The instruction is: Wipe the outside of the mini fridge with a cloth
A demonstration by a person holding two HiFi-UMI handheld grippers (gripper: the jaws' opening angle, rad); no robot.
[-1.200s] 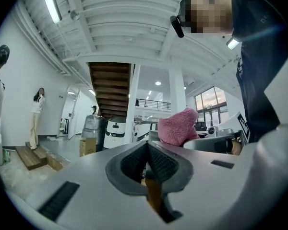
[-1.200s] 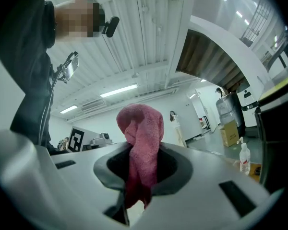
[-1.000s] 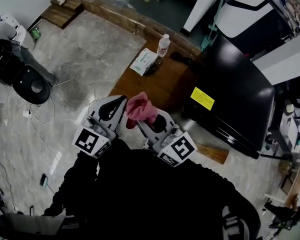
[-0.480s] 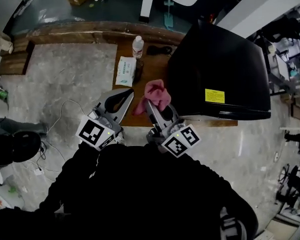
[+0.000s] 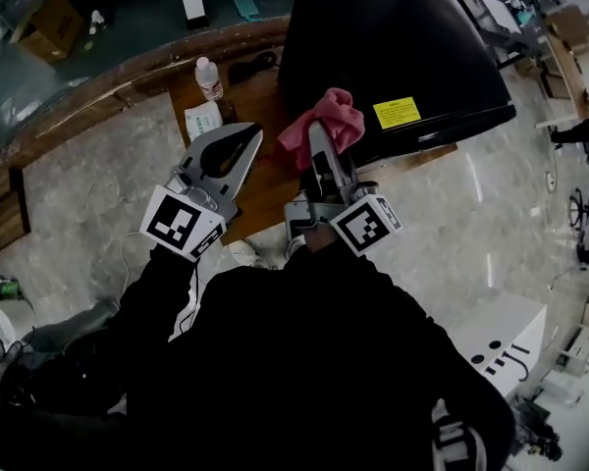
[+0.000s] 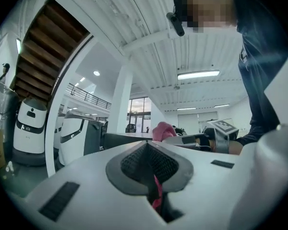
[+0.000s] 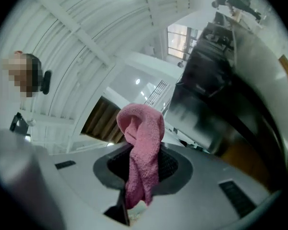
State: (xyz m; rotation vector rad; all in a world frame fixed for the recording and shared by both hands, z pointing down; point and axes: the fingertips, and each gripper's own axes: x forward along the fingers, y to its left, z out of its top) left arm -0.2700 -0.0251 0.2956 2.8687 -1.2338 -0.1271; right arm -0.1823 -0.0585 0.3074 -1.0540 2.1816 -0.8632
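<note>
Mini fridge [image 5: 393, 47]: far edge lost at frame top in head view, and smeared dark in right gripper view. Yellow label [image 5: 397, 113]: print too small to read. Pink cloth [image 7: 141, 128]: lower end buried between right gripper [image 7: 143, 169] jaws. Pink sliver [image 6: 157, 195] low in left gripper [image 6: 148, 164] gap, possibly cloth; unclear.

The cloth [image 5: 326, 124] sits between the jaws of the right claw [image 5: 319, 153], bunched at its tip. The fridge [image 5: 393, 47] stands just ahead and to that claw's right, on the table [image 5: 265, 189]; the cloth is at its near corner, and contact cannot be told. The left claw [image 5: 243, 143] hangs beside the right claw, to its left and apart from it, over the table. Ahead of the left claw a pack [image 5: 203, 121] lies on the table, with a bottle [image 5: 208, 75] just beyond the pack.
</note>
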